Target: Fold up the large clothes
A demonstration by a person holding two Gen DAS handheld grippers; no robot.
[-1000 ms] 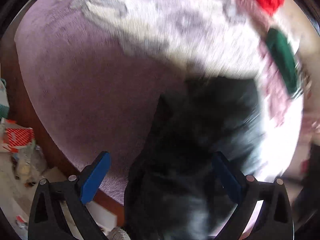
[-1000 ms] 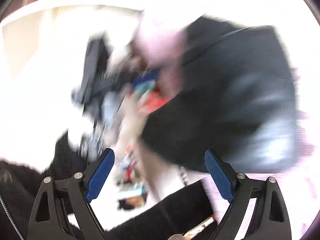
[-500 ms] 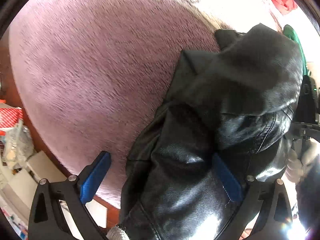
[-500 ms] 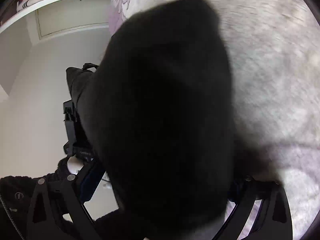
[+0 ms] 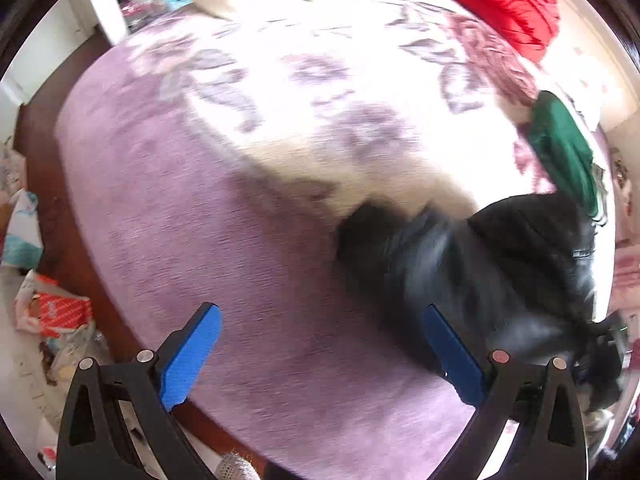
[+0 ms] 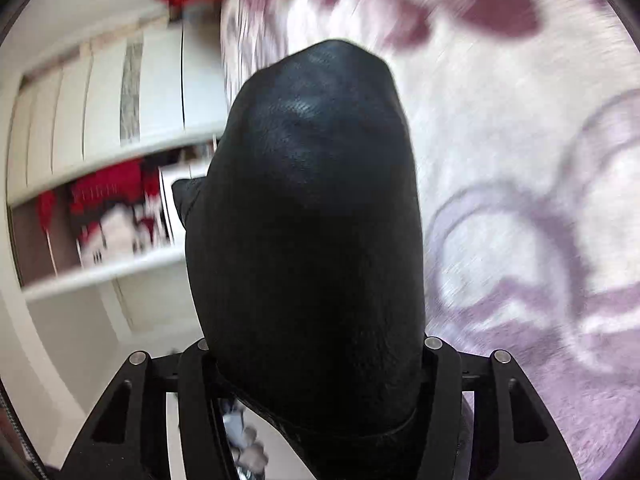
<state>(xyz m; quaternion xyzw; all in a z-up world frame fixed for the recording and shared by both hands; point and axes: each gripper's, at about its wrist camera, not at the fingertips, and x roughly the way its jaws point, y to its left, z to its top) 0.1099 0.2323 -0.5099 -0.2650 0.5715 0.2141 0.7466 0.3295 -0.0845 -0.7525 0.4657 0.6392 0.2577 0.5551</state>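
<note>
Between the fingers of the right gripper a thick fold of the black leather jacket is clamped, the dark material bulging up and forward from the jaws and hiding both pads; to the right of these jaws lies the bedspread, pale with lilac swirls, and to their left stand white shelves with red and white items, all blurred. The left gripper is spread wide with nothing between its blue pads, and it hangs over the plain lilac part of the bedspread. The jacket lies bunched on the bed ahead and to the right of these open jaws, its near edge passing just behind the right pad. Farther ahead on the right sits a green garment, and beyond it a red garment. Left of the jaws, past the bed's edge, a red and white bag lies on the floor
</note>
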